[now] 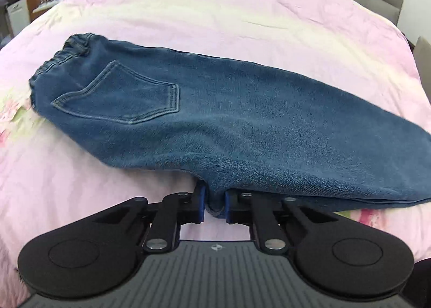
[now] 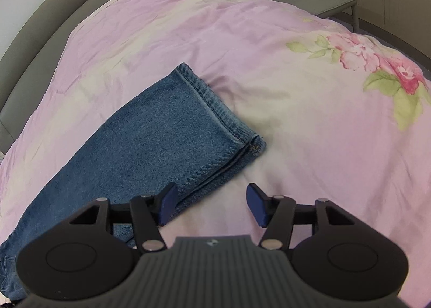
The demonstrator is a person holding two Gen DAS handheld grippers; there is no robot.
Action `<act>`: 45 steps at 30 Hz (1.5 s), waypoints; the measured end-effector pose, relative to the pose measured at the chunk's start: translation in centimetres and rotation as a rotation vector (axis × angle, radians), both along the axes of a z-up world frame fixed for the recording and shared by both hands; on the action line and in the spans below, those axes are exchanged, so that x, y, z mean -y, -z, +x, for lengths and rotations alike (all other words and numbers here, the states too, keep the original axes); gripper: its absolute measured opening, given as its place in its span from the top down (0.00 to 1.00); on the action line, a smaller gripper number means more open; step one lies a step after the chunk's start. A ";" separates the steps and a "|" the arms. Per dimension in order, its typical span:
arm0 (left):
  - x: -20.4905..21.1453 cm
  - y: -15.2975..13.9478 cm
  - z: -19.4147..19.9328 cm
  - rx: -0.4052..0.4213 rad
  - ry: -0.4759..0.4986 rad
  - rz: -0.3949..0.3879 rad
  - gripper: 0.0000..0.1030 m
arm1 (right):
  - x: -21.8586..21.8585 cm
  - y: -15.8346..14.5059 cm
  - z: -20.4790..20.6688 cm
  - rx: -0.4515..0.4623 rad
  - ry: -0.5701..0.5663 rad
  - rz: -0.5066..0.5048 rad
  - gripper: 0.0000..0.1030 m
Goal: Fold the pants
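The blue jeans (image 1: 215,119) are lying lengthwise across the pink floral bedspread (image 1: 242,17), folded leg over leg with a back pocket (image 1: 121,95) facing up. The left gripper (image 1: 214,200) is pinching a bunch of denim at the near edge, its blue pads pressed into the fabric. The right gripper (image 2: 211,205) is hovering spread wide beside the leg hems (image 2: 215,103), one pad overlapping the denim's edge, gripping nothing.

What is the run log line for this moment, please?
left gripper: shut on jeans | right gripper: open beside hem | bed
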State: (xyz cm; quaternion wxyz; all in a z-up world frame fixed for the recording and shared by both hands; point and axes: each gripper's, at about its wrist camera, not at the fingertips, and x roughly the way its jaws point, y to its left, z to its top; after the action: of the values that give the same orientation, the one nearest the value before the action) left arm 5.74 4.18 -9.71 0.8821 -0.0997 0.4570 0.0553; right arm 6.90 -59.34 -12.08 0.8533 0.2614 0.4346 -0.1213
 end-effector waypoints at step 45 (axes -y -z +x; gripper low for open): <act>-7.4 4.9 19.2 -0.203 0.015 -0.034 0.94 | 3.0 2.2 1.5 -0.042 0.131 0.162 0.42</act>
State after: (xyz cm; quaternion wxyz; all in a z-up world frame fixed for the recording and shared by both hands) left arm 24.96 11.62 -14.62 0.8298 -0.1050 0.5457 0.0509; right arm 8.37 -62.38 -14.33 0.8104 0.3549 0.4425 -0.1468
